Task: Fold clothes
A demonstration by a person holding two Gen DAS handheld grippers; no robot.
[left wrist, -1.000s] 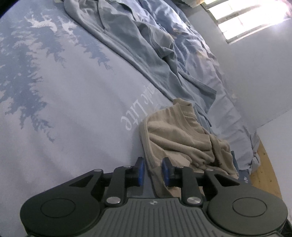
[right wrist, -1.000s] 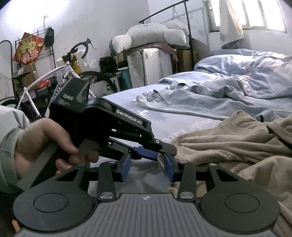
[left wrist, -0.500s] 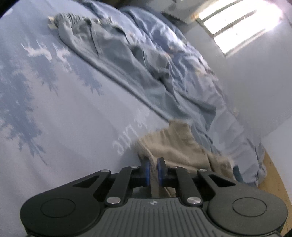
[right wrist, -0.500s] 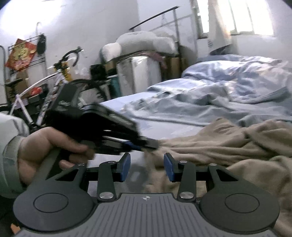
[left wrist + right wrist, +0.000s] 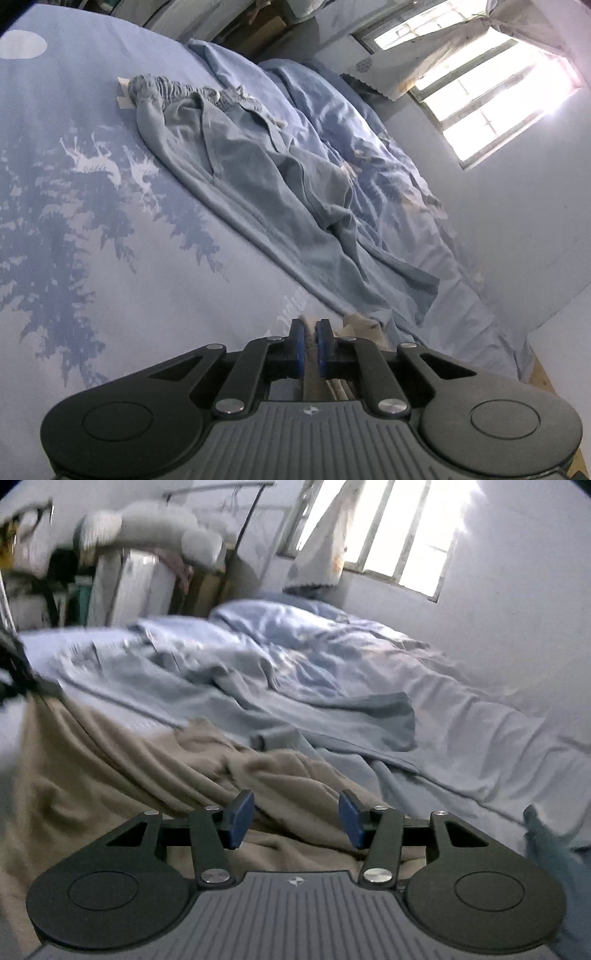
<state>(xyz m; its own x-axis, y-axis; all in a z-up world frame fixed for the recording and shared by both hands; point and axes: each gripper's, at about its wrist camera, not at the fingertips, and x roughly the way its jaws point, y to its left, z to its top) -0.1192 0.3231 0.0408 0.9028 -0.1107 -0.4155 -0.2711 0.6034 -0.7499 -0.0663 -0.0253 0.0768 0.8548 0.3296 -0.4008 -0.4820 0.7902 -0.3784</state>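
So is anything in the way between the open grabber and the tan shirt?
No, nothing visible. The right gripper, its jaws opening and empty, hangs right over the tan shirt with only air between. The left gripper is already shut on a corner of it.

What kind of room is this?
Most likely a bedroom. There is a bed with a pale blue printed sheet, a rumpled blue quilt on it, and loose clothes such as a beige knitted garment.
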